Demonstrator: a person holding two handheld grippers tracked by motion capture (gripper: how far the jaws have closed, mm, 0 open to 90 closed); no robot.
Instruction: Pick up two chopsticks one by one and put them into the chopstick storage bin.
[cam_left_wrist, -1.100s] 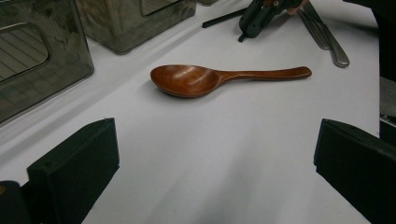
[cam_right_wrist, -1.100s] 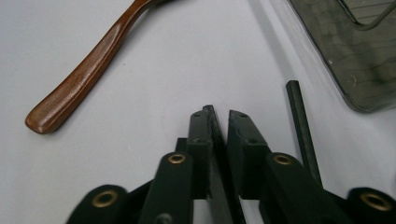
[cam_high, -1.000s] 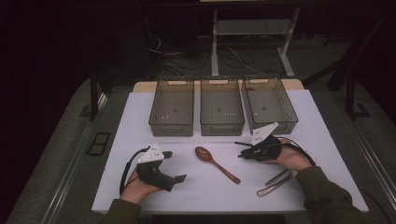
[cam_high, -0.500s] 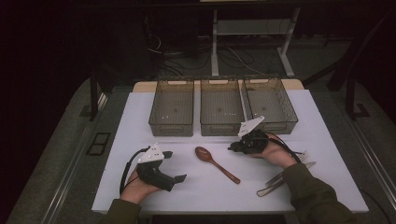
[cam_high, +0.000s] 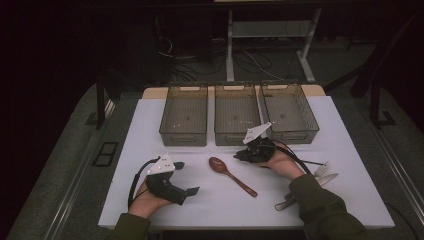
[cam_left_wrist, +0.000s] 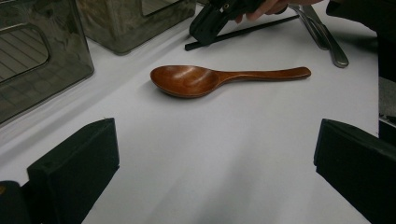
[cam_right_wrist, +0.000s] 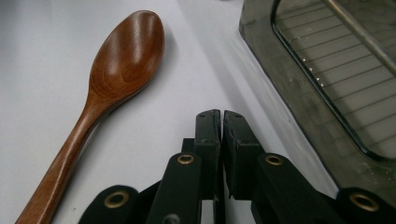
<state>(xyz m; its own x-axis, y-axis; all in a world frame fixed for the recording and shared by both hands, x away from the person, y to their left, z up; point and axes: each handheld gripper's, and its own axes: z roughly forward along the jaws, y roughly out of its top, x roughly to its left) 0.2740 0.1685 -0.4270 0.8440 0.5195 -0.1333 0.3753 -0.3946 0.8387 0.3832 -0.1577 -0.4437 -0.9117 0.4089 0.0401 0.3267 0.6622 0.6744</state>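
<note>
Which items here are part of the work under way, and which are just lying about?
In play: wooden spoon; right gripper, shut, beside the spoon's bowl; left gripper, open, facing the spoon.

Lying about: three empty bins; metal cutlery by the right sleeve.

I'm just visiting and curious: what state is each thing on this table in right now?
Wooden spoon: lying flat on the white table, bowl up, untouched.
Left gripper: open, holding nothing.
Right gripper: shut, holding nothing, beside the spoon.
Three bins: upright, side by side, apparently empty.
Metal cutlery: lying by the right forearm.
</note>
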